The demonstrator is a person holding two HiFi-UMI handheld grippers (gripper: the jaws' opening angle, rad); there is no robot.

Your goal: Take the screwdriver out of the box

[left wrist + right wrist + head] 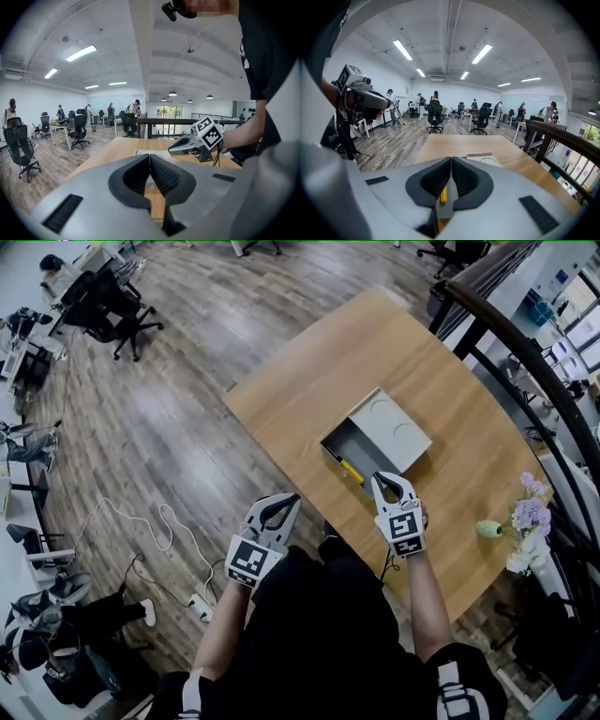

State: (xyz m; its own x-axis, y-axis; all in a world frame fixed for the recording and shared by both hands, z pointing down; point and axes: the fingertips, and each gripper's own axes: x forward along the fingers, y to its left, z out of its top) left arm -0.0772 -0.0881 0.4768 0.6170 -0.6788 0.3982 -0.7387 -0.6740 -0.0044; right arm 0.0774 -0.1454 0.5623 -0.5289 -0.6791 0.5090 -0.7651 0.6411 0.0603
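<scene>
Pale wood forms the desk [309, 371], the largest thing here, seen from above with the person standing at its near edge. Around the middle of the desk sits a grey box [335, 440]. Its light-grey lid [392, 427], marked with two faint circles, covers the far part, so the dark end facing the near edge lies open. A bunch of pale purple flowers [531, 512] stands close to the desk's right edge, well apart from the box.

The right gripper [390, 481] hangs just beside the box's near corner, pointing at the open end. Its jaws are pressed together at the tips with nothing caught between them. In its own view a strip of yellow shows only through the hollow behind the closed tips. The left gripper [287, 502] is over the desk's near edge, left of the box and well apart from it. Its jaws also meet tip to tip and hold nothing.

The screwdriver [350, 470] has a yellow handle and a dark shaft. It lies flat inside the open part of the box, along the wall nearest the person, with its handle end just beside the right gripper's tips. Neither gripper holds it.
</scene>
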